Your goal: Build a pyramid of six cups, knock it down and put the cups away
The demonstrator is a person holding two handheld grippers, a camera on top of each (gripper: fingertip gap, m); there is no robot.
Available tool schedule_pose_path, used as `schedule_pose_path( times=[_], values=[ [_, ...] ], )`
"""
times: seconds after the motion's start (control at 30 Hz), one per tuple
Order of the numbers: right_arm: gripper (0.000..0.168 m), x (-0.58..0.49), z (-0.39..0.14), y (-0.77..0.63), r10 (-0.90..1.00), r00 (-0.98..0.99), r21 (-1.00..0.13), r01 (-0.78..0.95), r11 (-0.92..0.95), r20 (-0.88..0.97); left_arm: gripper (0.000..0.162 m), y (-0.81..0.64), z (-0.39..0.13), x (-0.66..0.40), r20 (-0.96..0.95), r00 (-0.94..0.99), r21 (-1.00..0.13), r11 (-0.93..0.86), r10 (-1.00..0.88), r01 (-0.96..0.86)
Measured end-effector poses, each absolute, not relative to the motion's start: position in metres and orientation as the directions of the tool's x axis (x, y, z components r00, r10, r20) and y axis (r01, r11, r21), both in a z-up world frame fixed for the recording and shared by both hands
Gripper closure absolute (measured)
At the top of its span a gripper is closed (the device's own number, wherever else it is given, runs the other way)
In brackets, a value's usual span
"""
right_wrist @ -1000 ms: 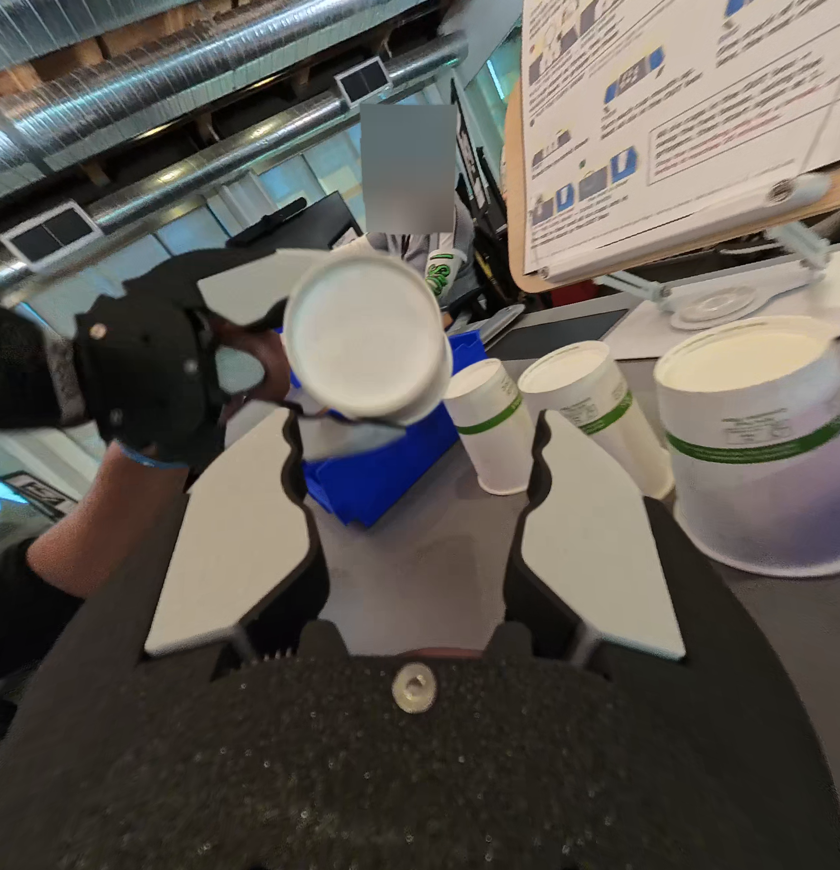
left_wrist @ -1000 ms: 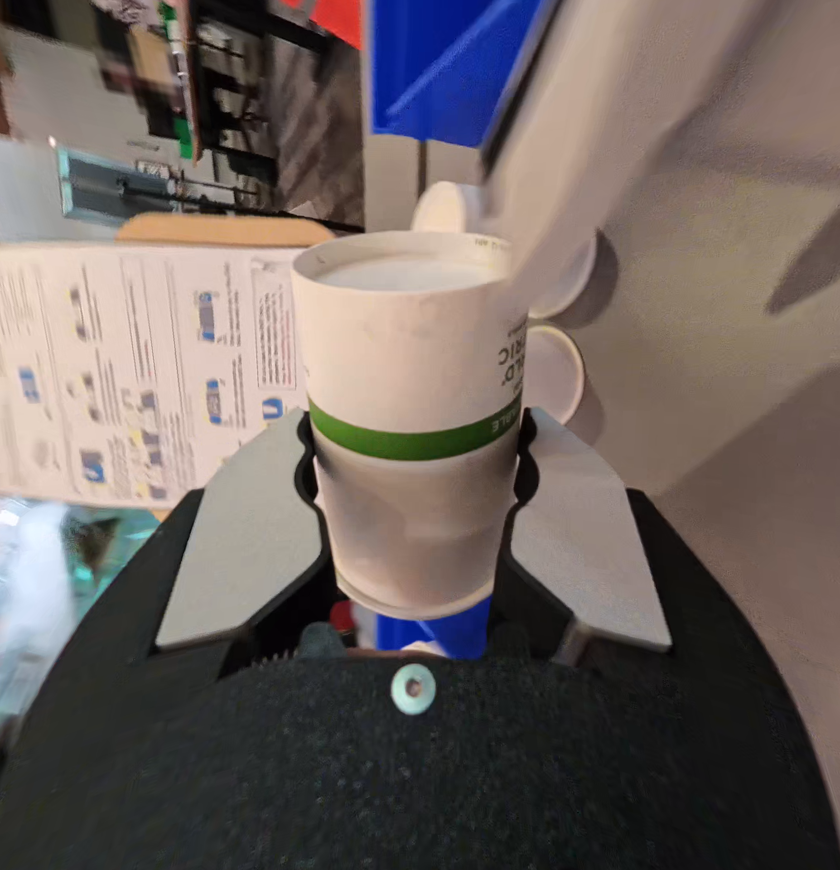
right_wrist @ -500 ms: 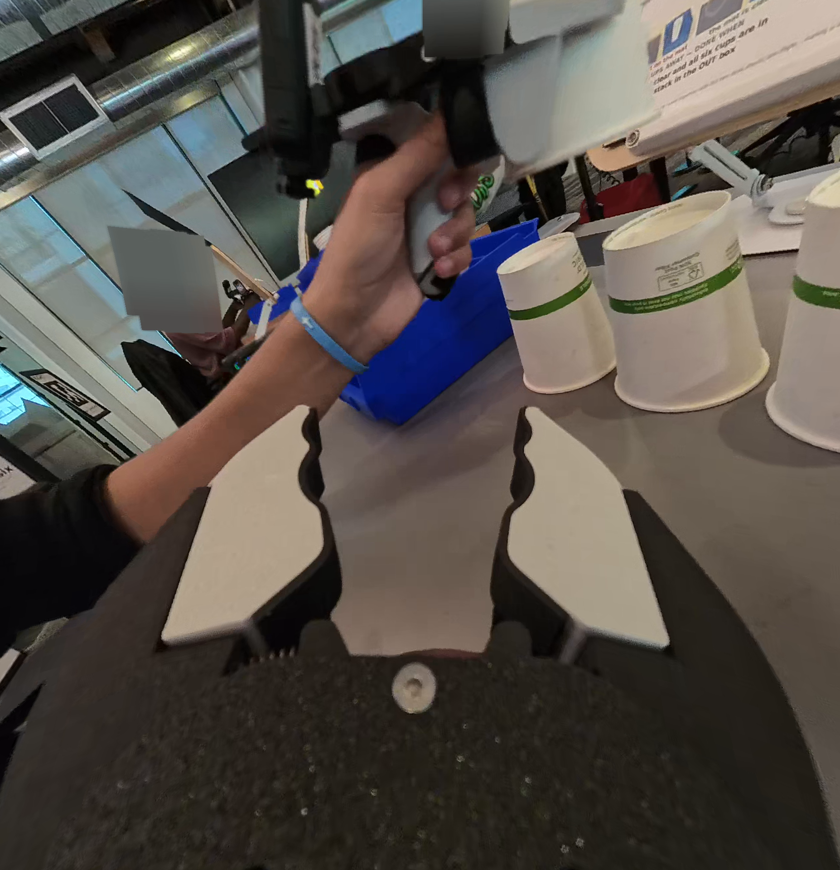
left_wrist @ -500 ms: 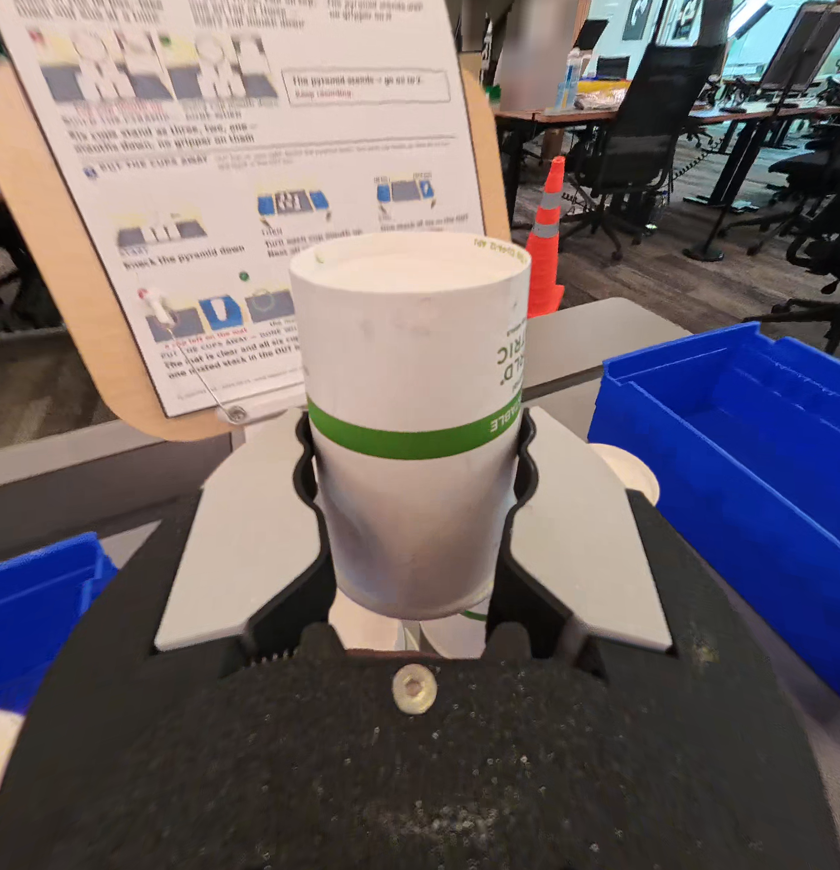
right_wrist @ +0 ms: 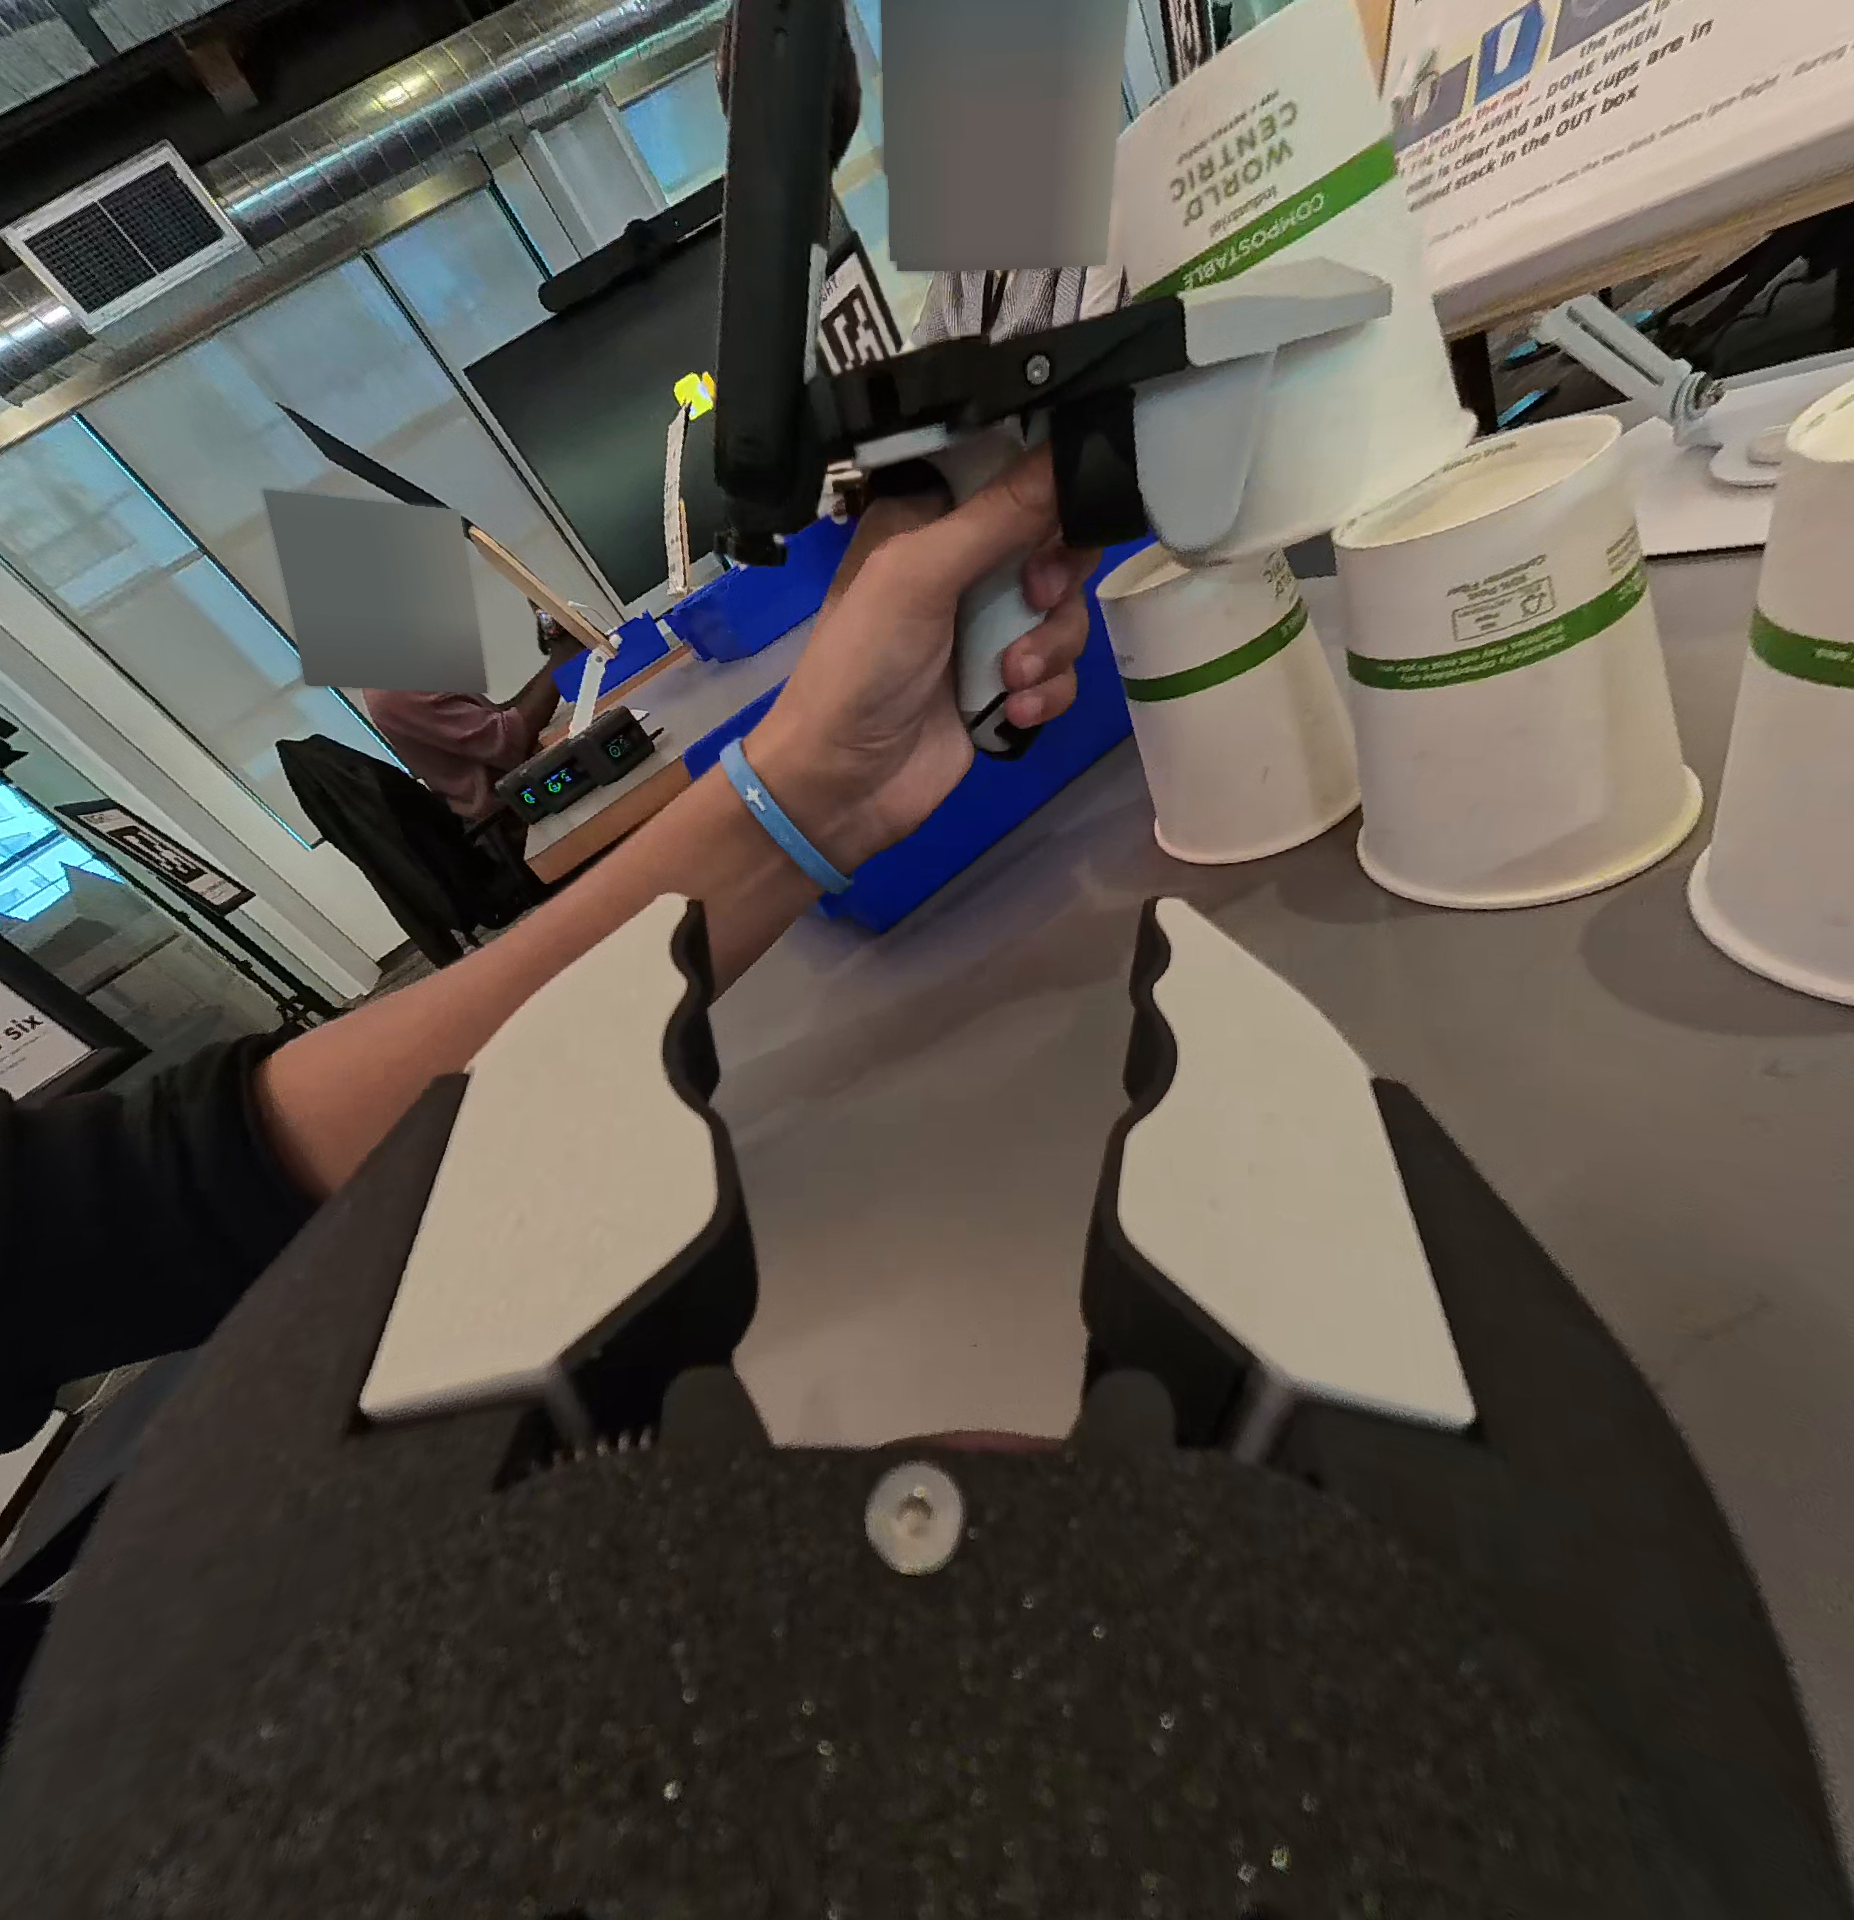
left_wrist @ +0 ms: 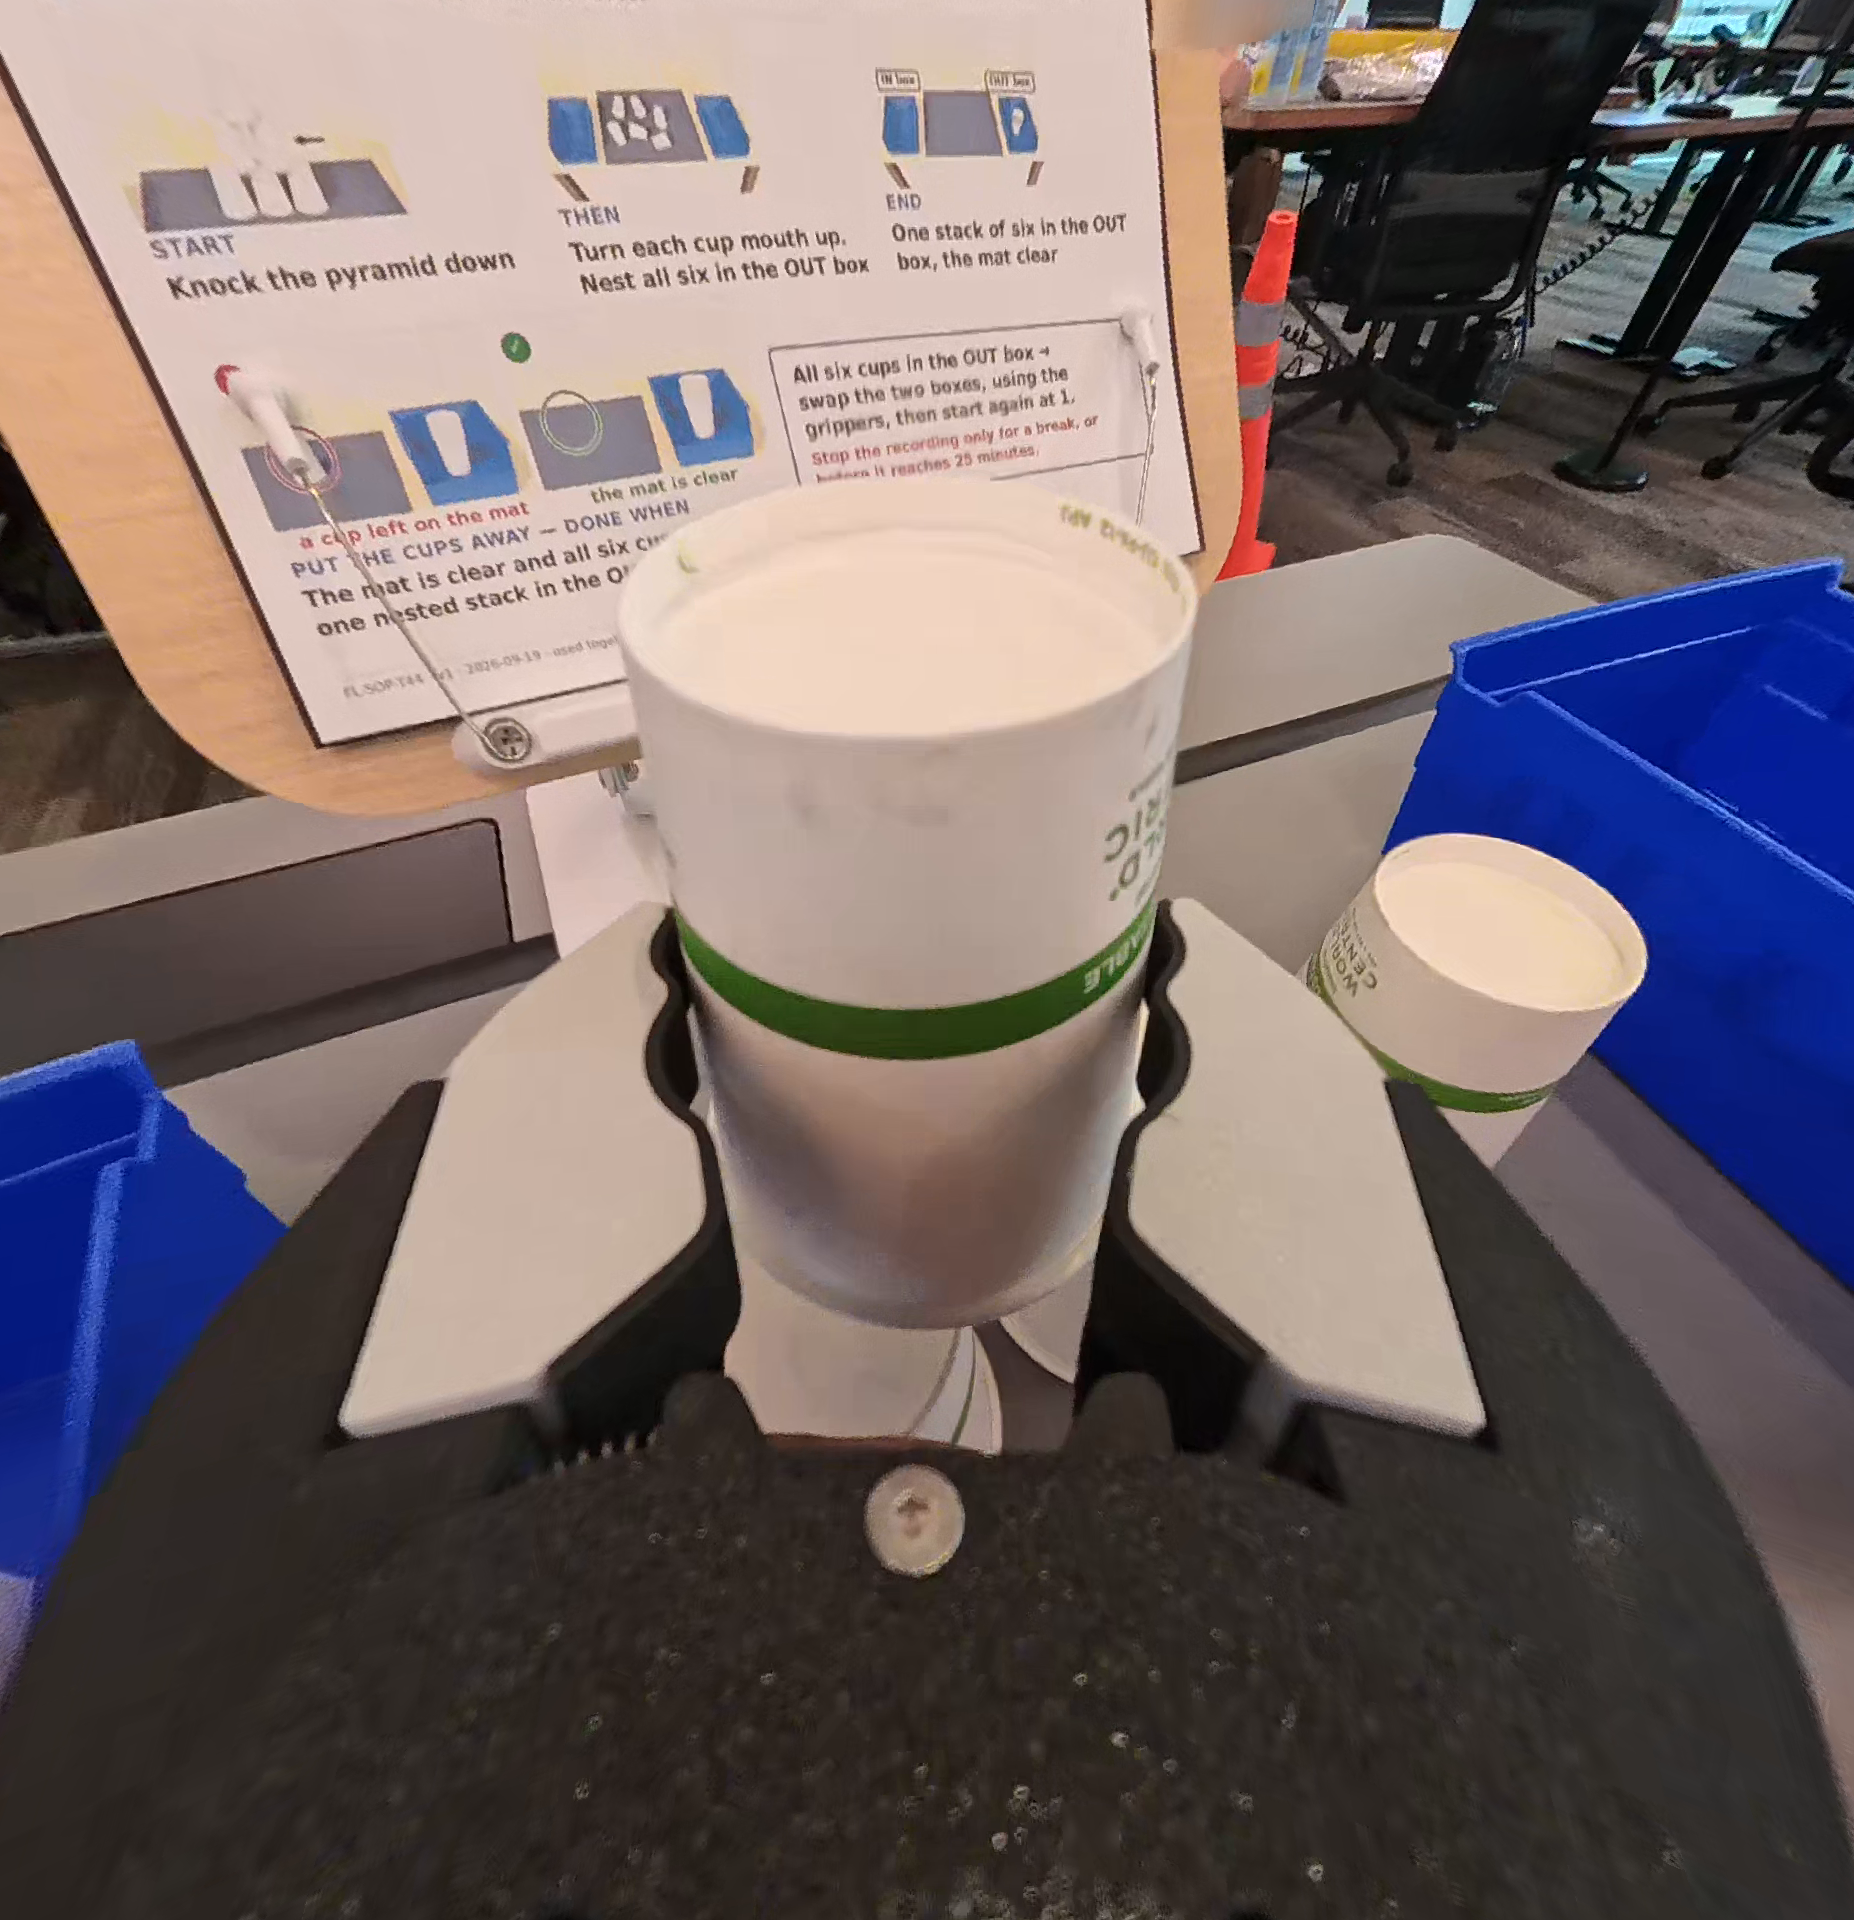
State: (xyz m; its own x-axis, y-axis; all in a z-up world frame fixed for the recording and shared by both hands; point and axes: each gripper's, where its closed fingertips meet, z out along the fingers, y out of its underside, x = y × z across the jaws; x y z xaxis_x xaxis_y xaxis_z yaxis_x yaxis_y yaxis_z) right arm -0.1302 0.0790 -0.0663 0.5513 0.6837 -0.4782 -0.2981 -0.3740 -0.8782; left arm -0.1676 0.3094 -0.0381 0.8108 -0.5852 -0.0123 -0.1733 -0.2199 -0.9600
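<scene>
Below, held cup [left_wrist: 902, 831] hides row cups; left gripper [left_wrist: 907, 1039] clamped.

Open office: black swivel office chairs [left_wrist: 1442, 239] on patterned carpet w/ orange traffic cone [left_wrist: 1261, 343] just left; silver ceiling ducts [right_wrist: 403, 135] above glass partitions.

Both grippers [left_wrist: 912, 1049] [right_wrist: 918, 1049] — grey finger plates at twelve o'clock, black speckled bodies, one silver screw [right_wrist: 912, 1520] at six; black sleeve [right_wrist: 92, 1226], blue wristband [right_wrist: 783, 821].
</scene>
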Motion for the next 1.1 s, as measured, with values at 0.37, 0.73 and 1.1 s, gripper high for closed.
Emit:
schedule_pose_path(
  times=[0.37,0.73,1.1],
  values=[
    [0.091,-0.134,-0.071,0.077,0.688,0.534,-0.871,-0.285,-0.4,-0.491,0.06,0.286,-0.018,-0.174,-0.055,0.757,-0.965,-0.159,-0.651,-0.206],
    [0.092,-0.141,-0.075,0.075,0.704,0.509,-0.868,-0.26,-0.422,-0.495,0.116,0.139,-0.045,-0.294,-0.187,0.169,-0.65,-0.006,-0.968,-0.76],
    [0.094,-0.152,-0.079,0.071,0.721,0.493,-0.871,-0.221,-0.439,-0.488,0.136,0.234,-0.052,-0.364,-0.204,0.117,-0.368,-0.035,-0.972,-0.929]
  ],
)
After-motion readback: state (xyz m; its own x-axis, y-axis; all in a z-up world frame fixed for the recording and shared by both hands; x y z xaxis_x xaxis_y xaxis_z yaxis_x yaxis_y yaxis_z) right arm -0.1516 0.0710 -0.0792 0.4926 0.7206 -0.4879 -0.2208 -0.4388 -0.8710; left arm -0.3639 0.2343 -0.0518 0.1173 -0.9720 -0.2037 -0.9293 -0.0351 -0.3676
